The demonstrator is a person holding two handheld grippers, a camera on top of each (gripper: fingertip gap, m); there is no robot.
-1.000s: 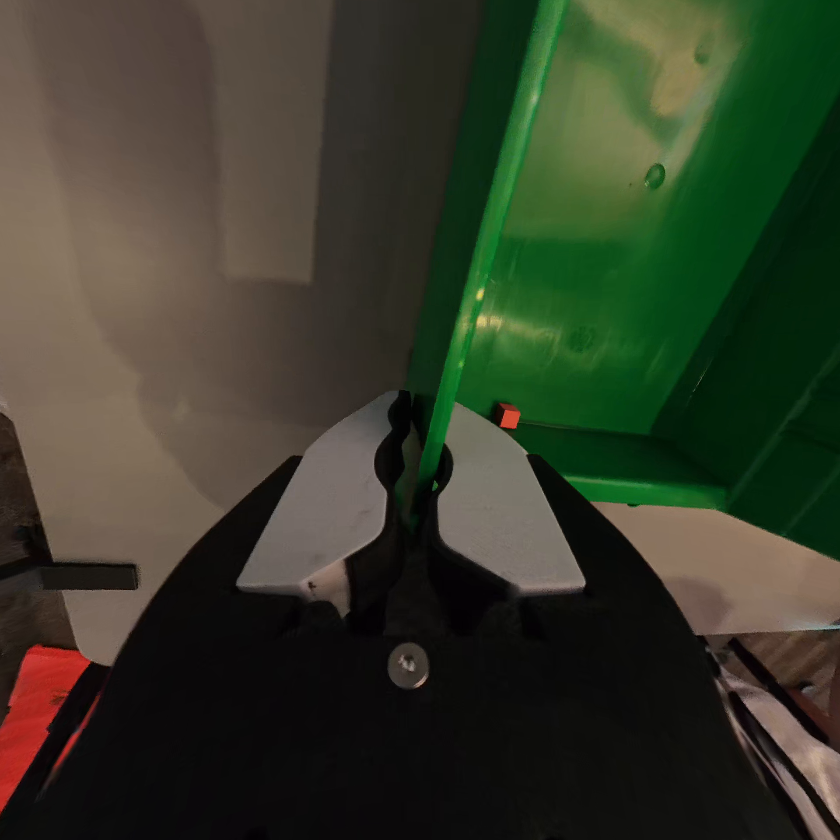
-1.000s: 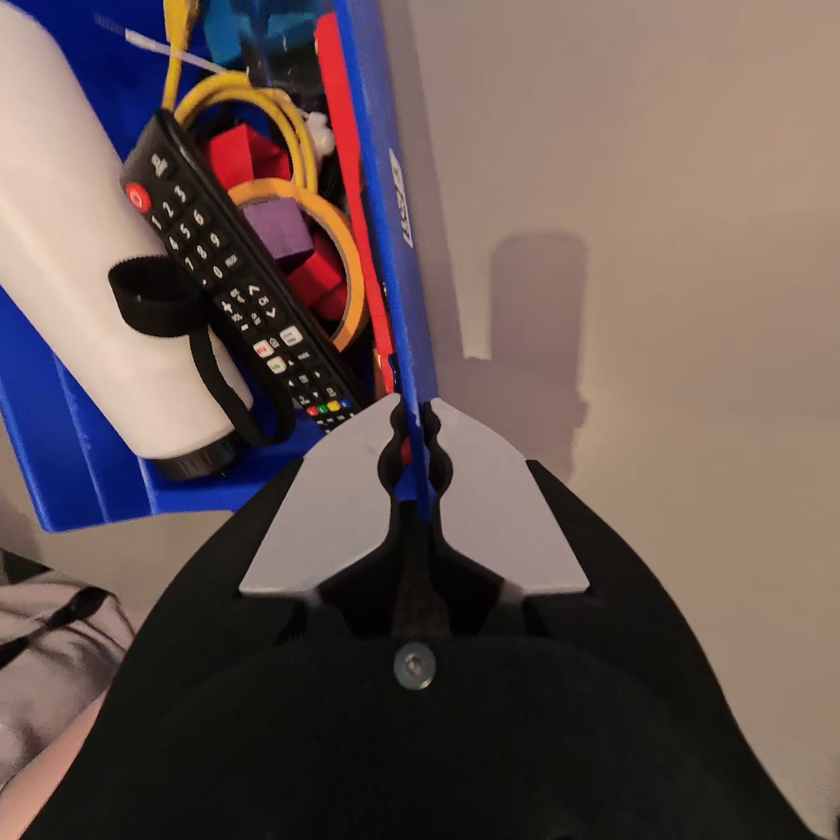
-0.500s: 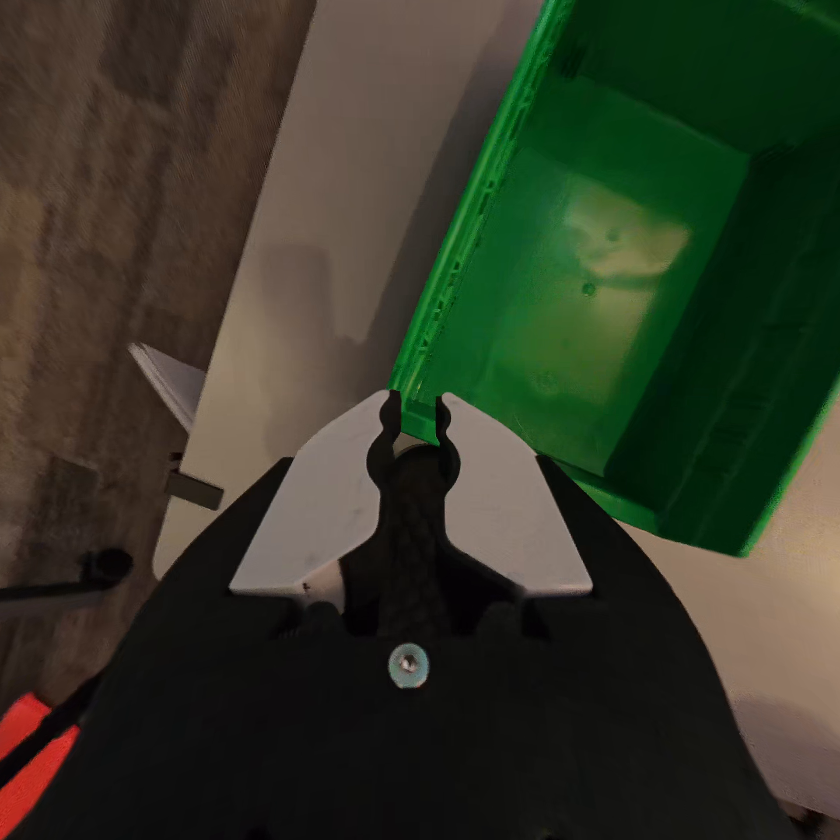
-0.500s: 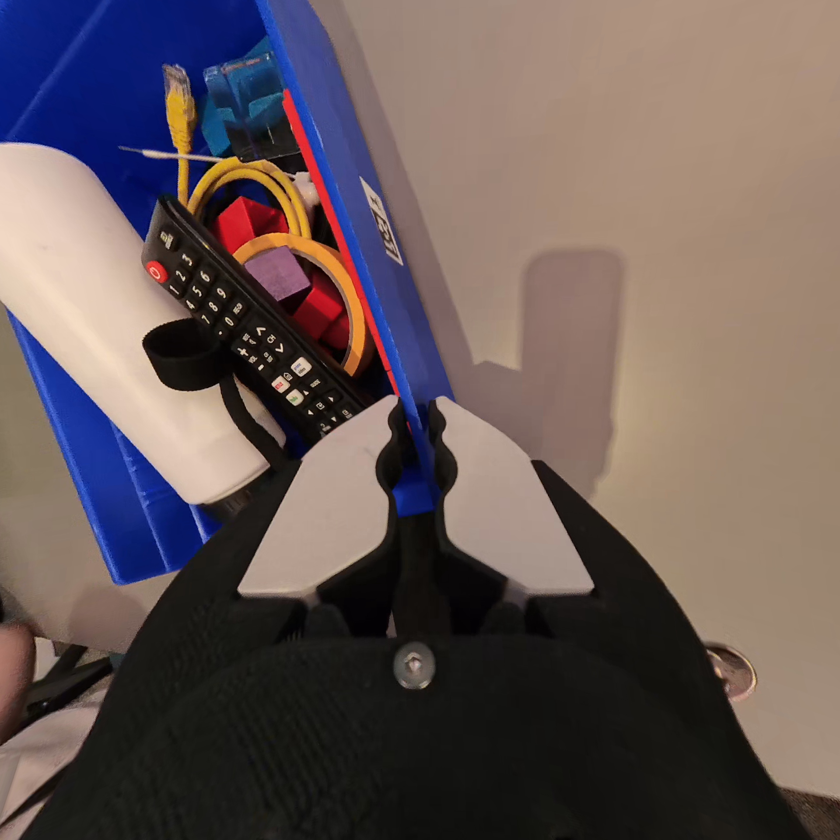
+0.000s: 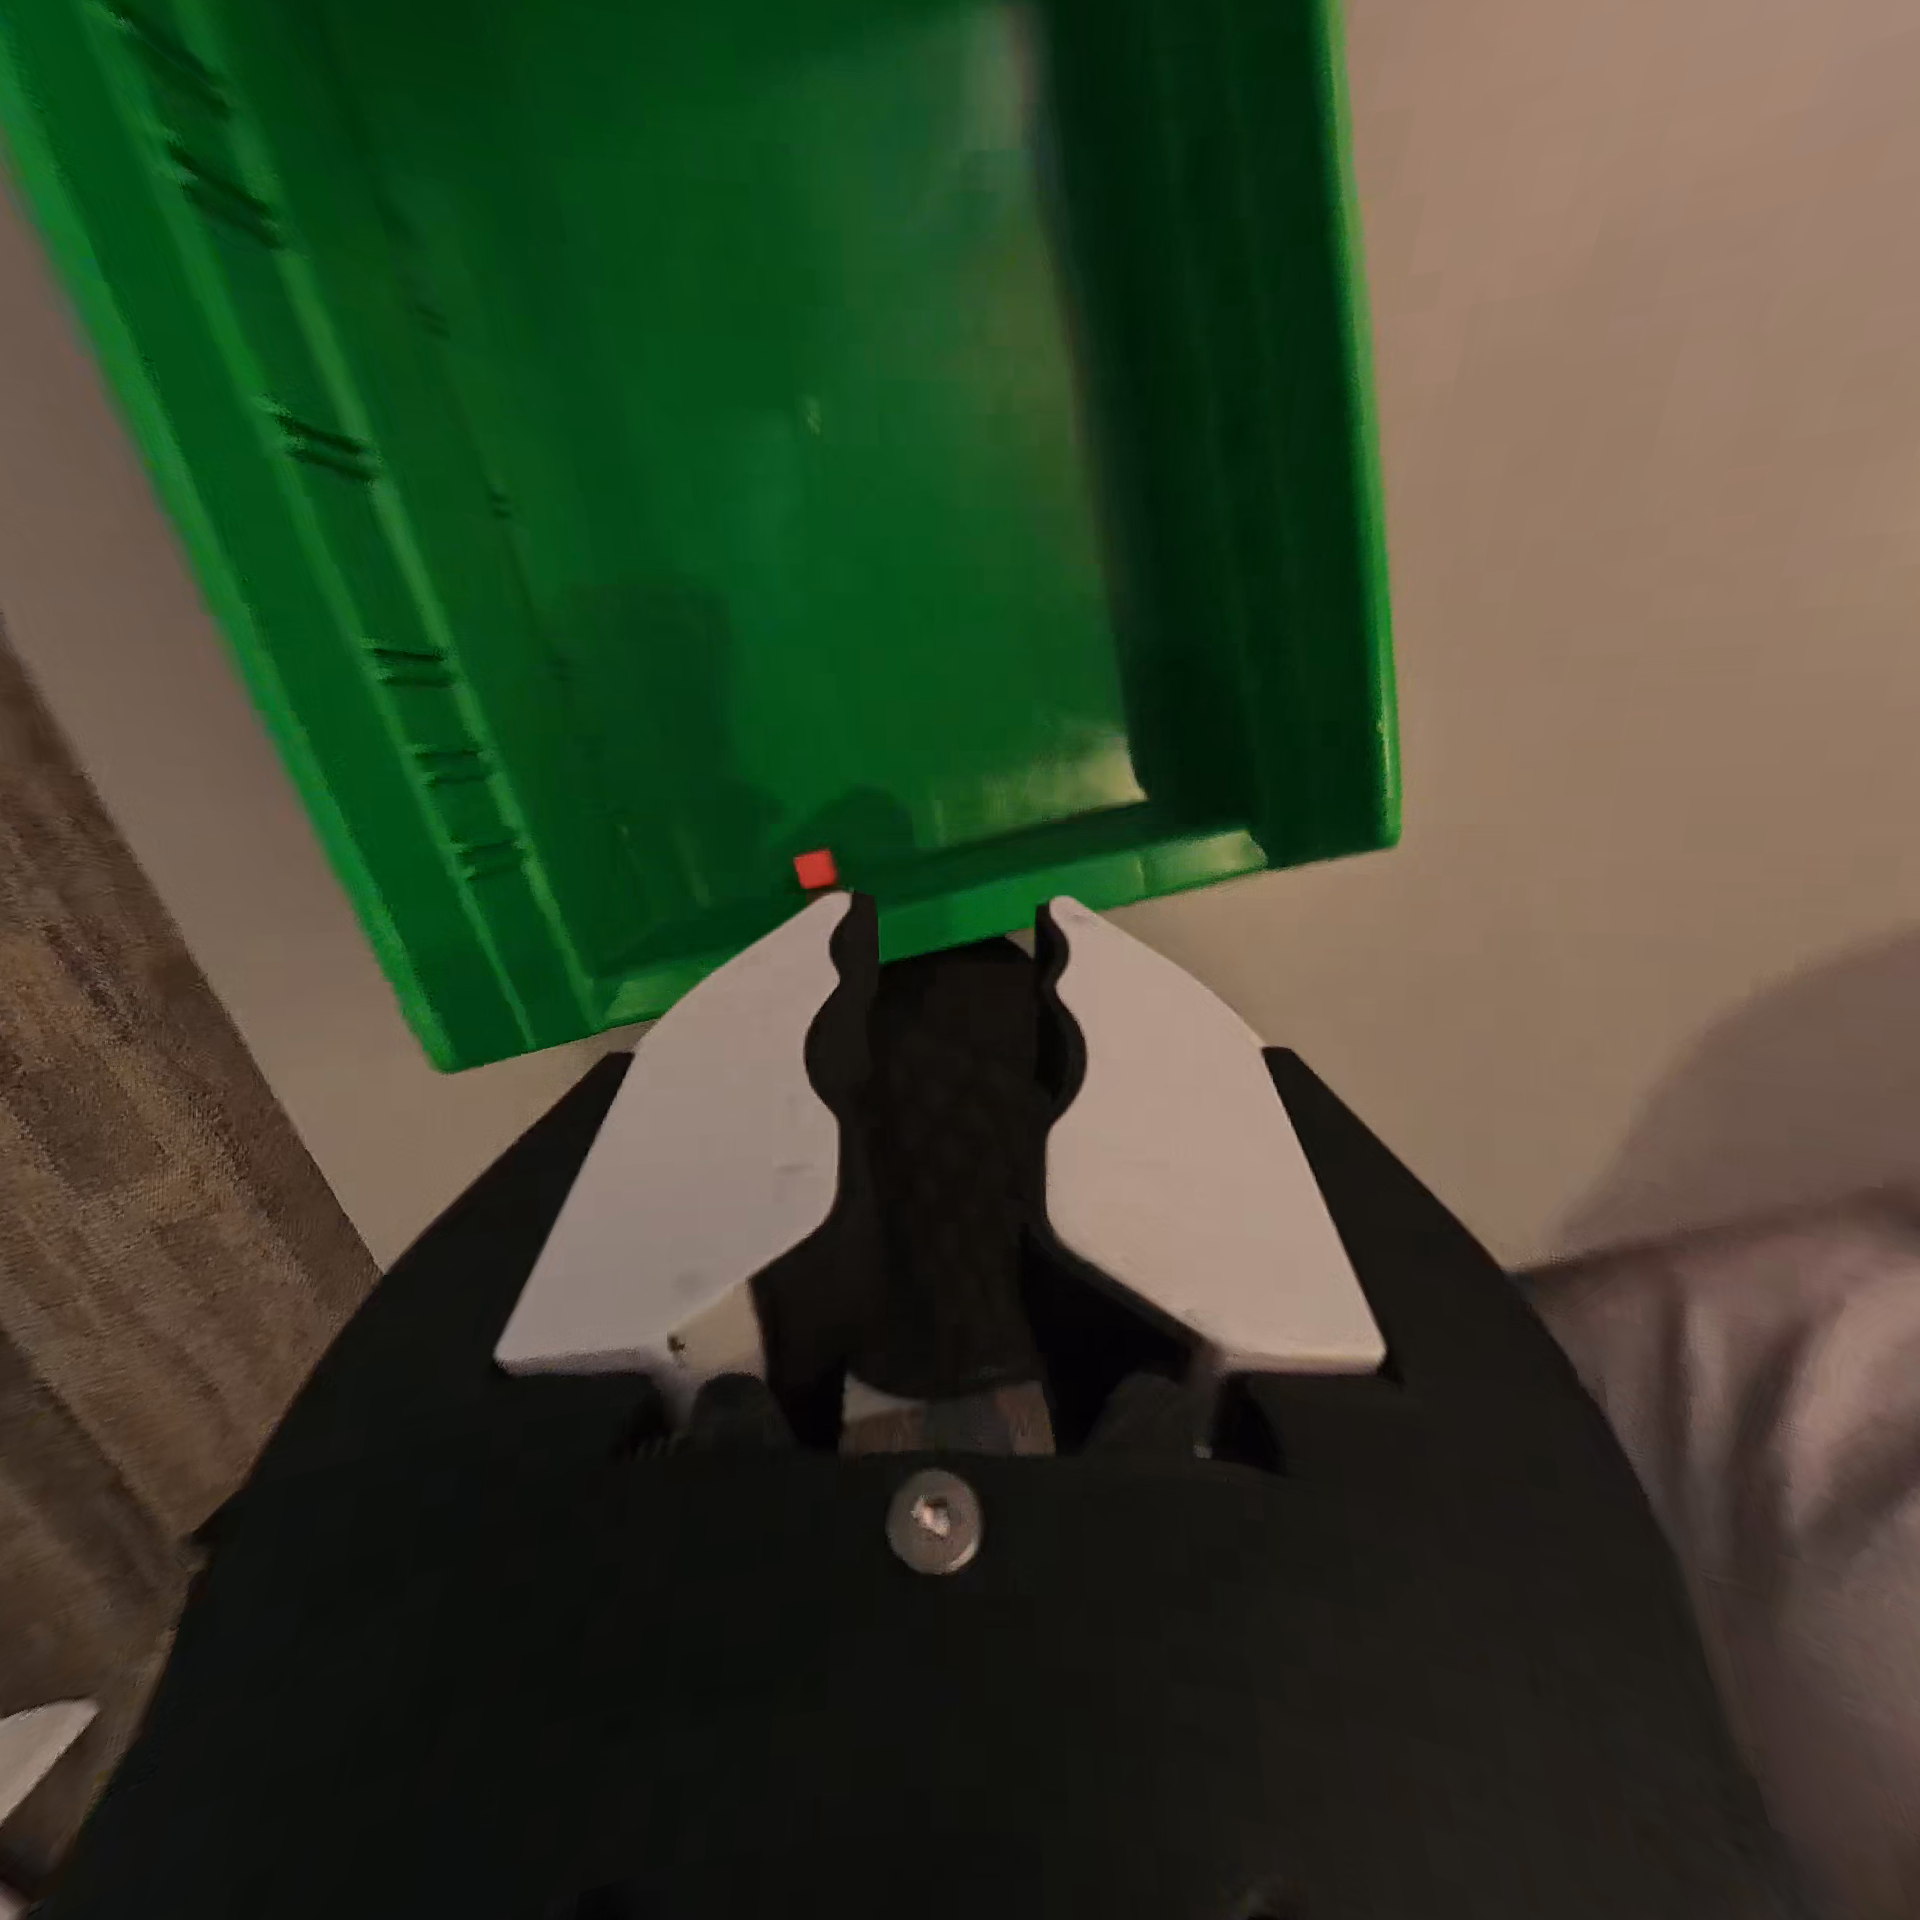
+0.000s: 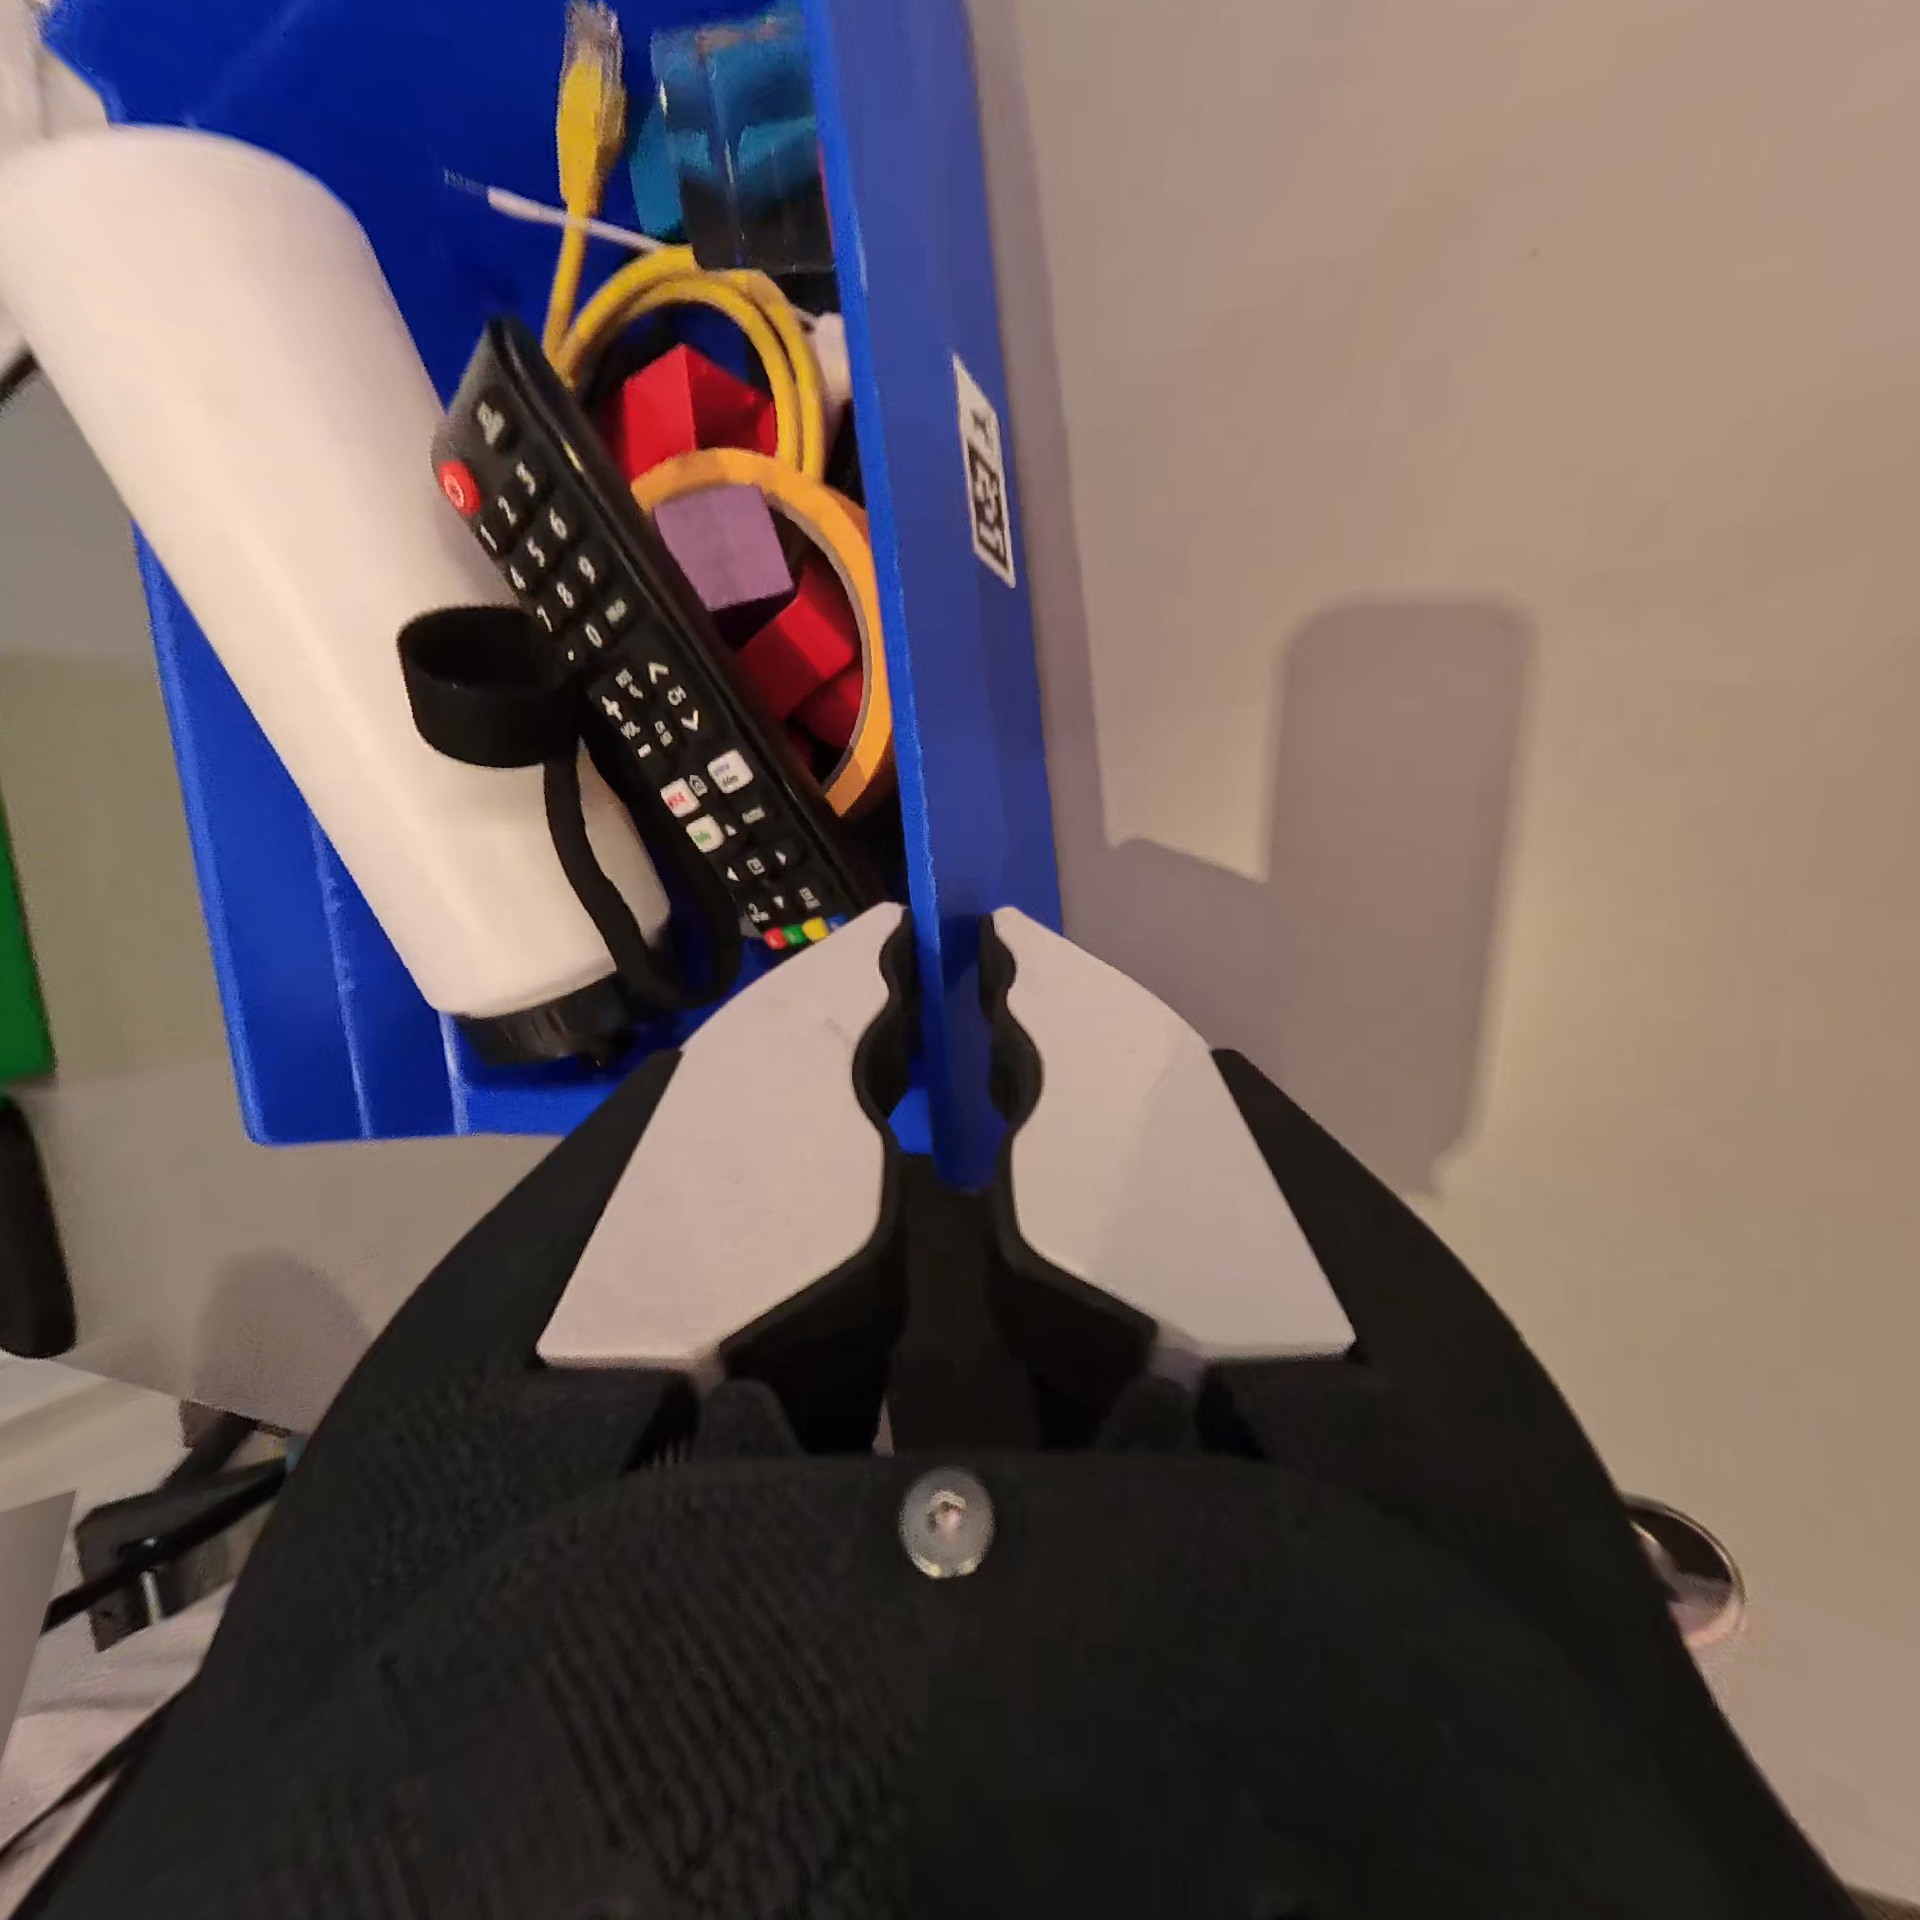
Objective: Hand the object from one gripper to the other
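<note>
In the left wrist view my left gripper (image 5: 951, 909) is open and empty, its tips just over the near end wall of a green bin (image 5: 727, 416) that lies on the pale table. A tiny red cube (image 5: 816, 869) sits inside the bin close to the left fingertip. In the right wrist view my right gripper (image 6: 948, 920) is shut on the right side wall of a blue bin (image 6: 914, 520). That bin holds a white bottle (image 6: 260, 520), a black remote (image 6: 623, 665), a yellow cable (image 6: 727, 312), an orange tape roll (image 6: 862, 582), and red and purple blocks (image 6: 727, 551).
Wood-look floor (image 5: 125, 1143) lies beyond the table's left edge. Grey cloth (image 5: 1714, 1455) lies at the lower right of the left wrist view. A strip of the green bin (image 6: 21, 935) shows left of the blue bin. A round metal fitting (image 6: 1683, 1569) sits in the table.
My left gripper let go of the green bin's side wall, opened and moved round to the bin's near end. My right gripper keeps its grip and the blue bin has swung slightly.
</note>
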